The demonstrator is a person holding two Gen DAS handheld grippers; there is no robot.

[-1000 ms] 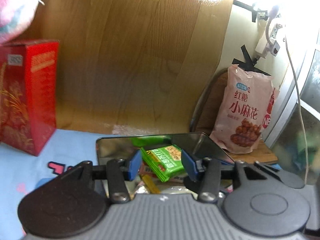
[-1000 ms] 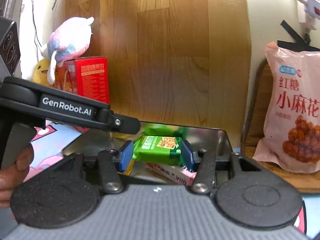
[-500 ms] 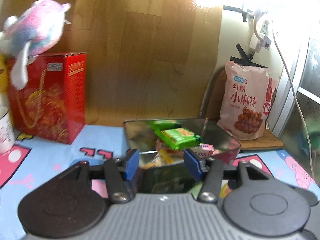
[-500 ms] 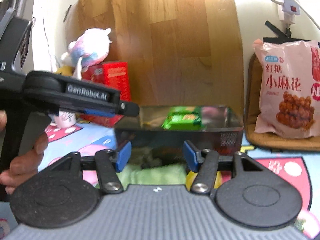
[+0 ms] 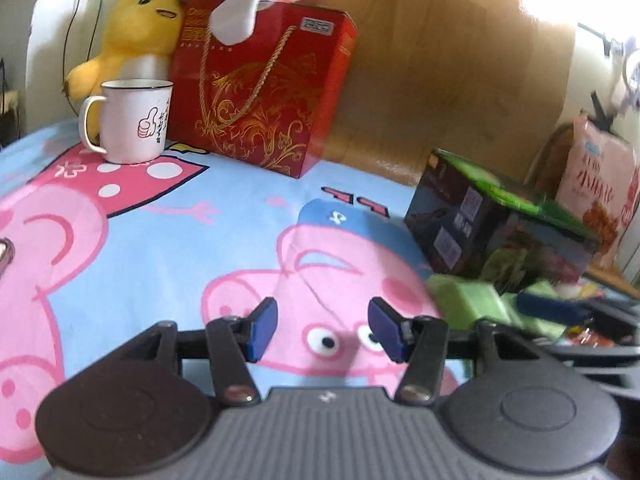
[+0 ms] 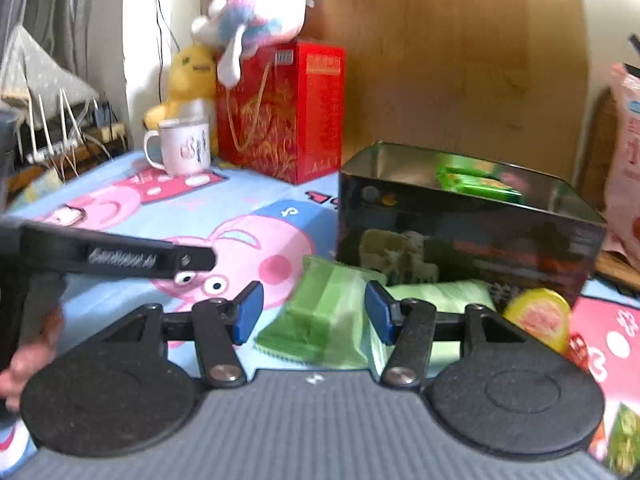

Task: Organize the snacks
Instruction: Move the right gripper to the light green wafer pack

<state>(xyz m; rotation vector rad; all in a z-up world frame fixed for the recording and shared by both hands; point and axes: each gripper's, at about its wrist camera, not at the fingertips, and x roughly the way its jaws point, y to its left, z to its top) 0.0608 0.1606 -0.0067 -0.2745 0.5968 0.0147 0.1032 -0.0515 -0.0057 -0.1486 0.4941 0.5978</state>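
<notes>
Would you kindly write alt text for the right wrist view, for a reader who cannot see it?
The open right gripper hovers over pale green snack packets lying on a Peppa Pig cloth before a dark tin that holds another green packet. Behind stand a white mug, a red gift box and plush toys; the left gripper enters from the left.

A dark open tin (image 6: 460,236) at right of centre holds a green packet (image 6: 476,184). Pale green packets (image 6: 324,312) and a round yellow snack (image 6: 538,316) lie just before it.
</notes>
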